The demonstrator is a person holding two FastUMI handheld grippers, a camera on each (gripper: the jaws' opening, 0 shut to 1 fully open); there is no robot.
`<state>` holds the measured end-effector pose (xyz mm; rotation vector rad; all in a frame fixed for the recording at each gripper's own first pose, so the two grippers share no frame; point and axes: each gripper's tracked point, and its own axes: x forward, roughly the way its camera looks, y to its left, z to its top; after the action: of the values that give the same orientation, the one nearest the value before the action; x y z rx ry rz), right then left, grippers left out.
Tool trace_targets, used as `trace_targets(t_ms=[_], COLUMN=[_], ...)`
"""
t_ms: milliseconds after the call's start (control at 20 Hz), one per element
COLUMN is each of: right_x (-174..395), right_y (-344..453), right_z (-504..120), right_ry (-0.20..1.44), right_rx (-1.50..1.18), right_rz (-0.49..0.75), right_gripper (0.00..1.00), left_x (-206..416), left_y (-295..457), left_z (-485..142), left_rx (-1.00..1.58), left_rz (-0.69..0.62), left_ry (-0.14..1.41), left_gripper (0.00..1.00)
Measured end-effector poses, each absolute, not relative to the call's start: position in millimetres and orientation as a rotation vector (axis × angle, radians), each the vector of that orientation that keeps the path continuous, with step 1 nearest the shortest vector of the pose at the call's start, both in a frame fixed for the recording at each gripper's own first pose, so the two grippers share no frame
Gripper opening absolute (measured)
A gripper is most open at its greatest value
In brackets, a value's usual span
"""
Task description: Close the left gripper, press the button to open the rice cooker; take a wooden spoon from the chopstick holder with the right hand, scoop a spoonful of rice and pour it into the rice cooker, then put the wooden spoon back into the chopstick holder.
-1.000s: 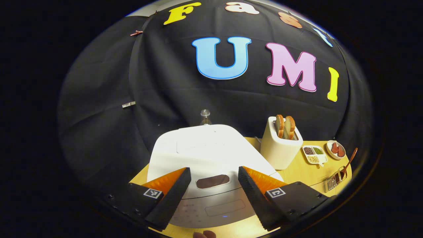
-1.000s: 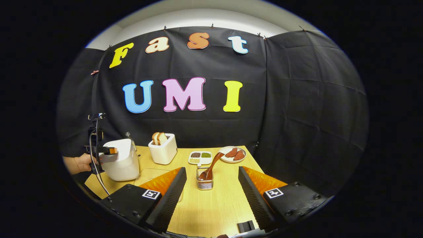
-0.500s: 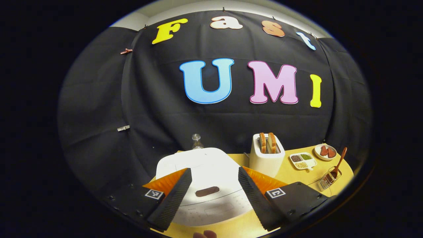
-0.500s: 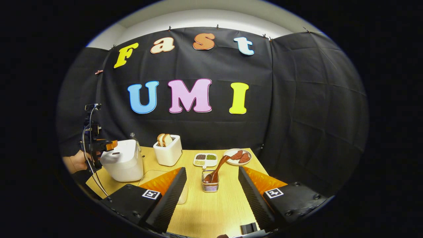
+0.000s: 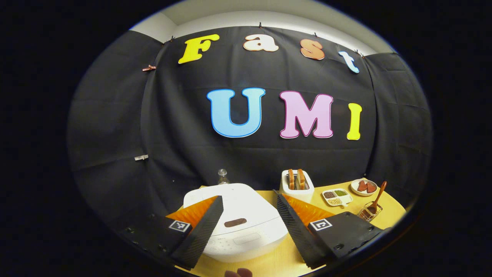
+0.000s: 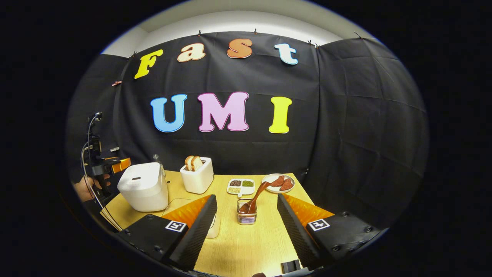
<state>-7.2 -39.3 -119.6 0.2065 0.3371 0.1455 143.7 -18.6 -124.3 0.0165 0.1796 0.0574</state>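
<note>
In the left gripper view, the left tongs are spread wide, holding nothing, with the white rice cooker just beyond and between them, lid down. In the right gripper view, the right tongs are also spread and empty above the tabletop. Ahead of them a wire holder keeps the wooden spoon, leaning right. Farther back sit a divided dish of grains, a plate and a toaster with bread.
</note>
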Motion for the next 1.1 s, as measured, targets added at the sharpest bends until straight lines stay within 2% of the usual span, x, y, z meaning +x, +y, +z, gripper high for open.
trace_targets(t_ms=[750, 1100], right_x=[1, 1], right_y=[-27, -14], right_z=[-100, -79], right_ry=[0.285, 0.211], right_rx=[0.198, 0.182], right_rz=[0.168, 0.187], right_gripper=[0.98, 0.98], left_x=[41, 5], left_y=[-53, -62], left_z=[-65, -44], left_rx=[-0.016, -0.006], left_rz=[-0.064, -0.1], left_ry=[0.069, 0.024], left_gripper=[0.98, 0.97])
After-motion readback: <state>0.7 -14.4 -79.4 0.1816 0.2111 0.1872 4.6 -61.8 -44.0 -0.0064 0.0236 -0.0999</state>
